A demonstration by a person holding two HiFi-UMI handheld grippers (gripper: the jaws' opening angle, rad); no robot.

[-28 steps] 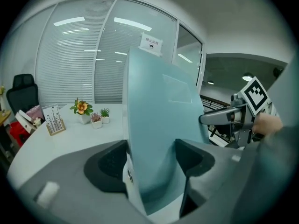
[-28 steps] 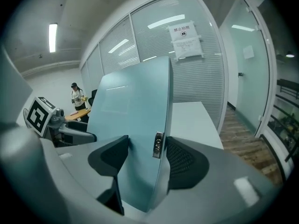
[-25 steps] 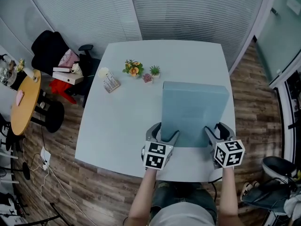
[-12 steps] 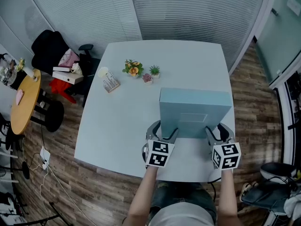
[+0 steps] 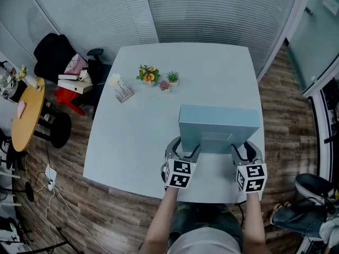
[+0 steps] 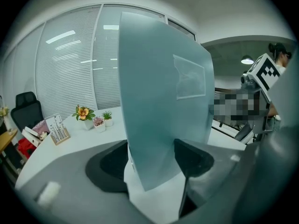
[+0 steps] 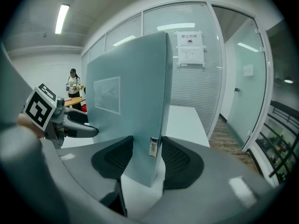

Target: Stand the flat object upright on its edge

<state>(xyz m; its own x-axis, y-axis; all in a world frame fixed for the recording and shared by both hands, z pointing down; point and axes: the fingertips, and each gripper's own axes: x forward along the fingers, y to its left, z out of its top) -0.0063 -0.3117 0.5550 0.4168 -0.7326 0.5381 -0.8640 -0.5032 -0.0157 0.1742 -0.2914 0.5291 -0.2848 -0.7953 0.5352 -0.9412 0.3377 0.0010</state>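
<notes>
You've swung the box up from flat to nearly upright, its near corners pinched between the jaws of left gripper and right gripper, the right's jaws just tightened.

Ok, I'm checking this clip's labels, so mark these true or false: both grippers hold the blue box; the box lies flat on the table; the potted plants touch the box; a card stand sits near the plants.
1. Both grippers hold the blue box: true. The left gripper and the right gripper clamp the blue box, one at each side; the right one's jaws have just been closing on it.
2. It lies flat: false. It is tipped up steeply.
3. Plants touch it: false. The potted plants stand apart, farther back on the table.
4. Card stand nearby: true. The card stand is just left of them.
</notes>
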